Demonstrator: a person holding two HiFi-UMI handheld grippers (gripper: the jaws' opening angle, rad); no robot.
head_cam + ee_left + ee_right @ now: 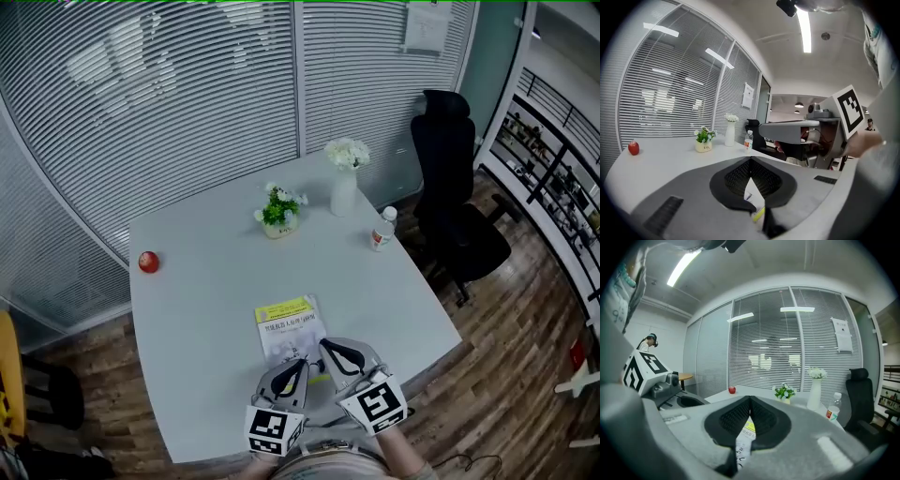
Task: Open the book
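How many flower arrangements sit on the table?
2: a small potted plant, and a white vase of flowers just right of it, both beyond the book.

Can't really see the near end of the book here

In the head view the left gripper and right gripper sit right over the near end of the book, so that edge is covered, and the cover print is way too small to read. In each gripper view only a sliver of it shows under the jaws. The paper on the glass wall is cut by the top edge, the bottle label is unreadable, and the yellow thing is mostly off the left edge.
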